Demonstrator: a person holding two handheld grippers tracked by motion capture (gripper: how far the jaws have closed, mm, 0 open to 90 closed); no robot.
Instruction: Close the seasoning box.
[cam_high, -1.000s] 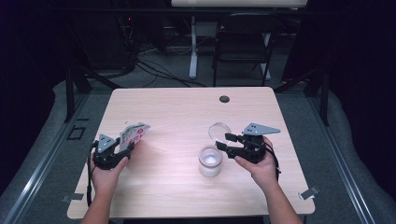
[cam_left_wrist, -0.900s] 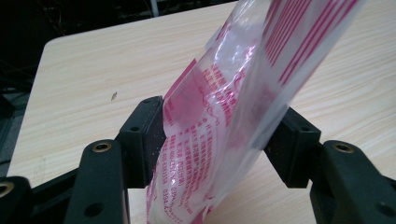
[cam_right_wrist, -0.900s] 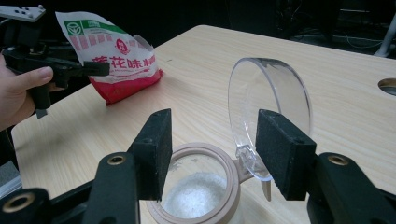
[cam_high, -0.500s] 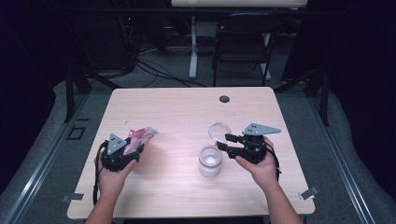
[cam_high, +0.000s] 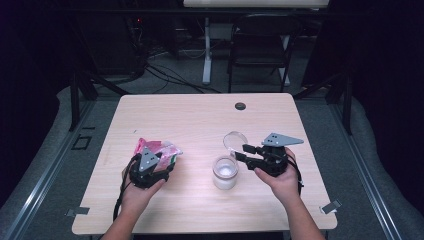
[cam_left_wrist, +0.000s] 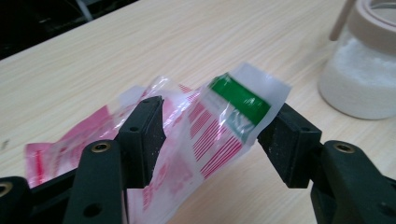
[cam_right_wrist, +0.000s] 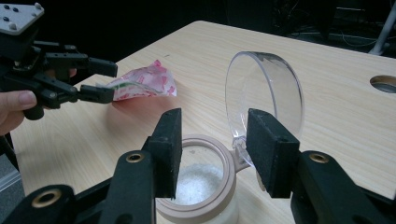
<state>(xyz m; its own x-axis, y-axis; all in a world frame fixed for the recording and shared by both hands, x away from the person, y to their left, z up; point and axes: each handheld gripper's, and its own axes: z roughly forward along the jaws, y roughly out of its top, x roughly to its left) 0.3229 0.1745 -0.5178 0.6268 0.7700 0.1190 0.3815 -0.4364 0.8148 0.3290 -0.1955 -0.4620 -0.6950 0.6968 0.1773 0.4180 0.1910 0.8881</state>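
Note:
My left gripper (cam_high: 167, 165) is shut on a crumpled red-and-clear plastic packet (cam_left_wrist: 210, 130) with a green strip, which spans the gap between its pads just above the table. An open jar (cam_high: 225, 172) of white granules stands right of it, its clear hinged lid (cam_high: 235, 140) tipped up. My right gripper (cam_right_wrist: 215, 149) hovers over the jar's mouth (cam_right_wrist: 201, 182). Its jaws have just been closing but stand apart either side of the rim and lid hinge, pressing on nothing I can see. The packet (cam_right_wrist: 144, 81) and left gripper (cam_right_wrist: 105, 81) show at the far left.
The light wooden table (cam_high: 200, 115) has a dark cable hole (cam_high: 240, 106) near its far edge. A chair (cam_high: 260, 45) and cables sit on the dark floor behind the table.
My left gripper has carried the packet to the right, nearer the jar. The right hand has stayed beside the jar.

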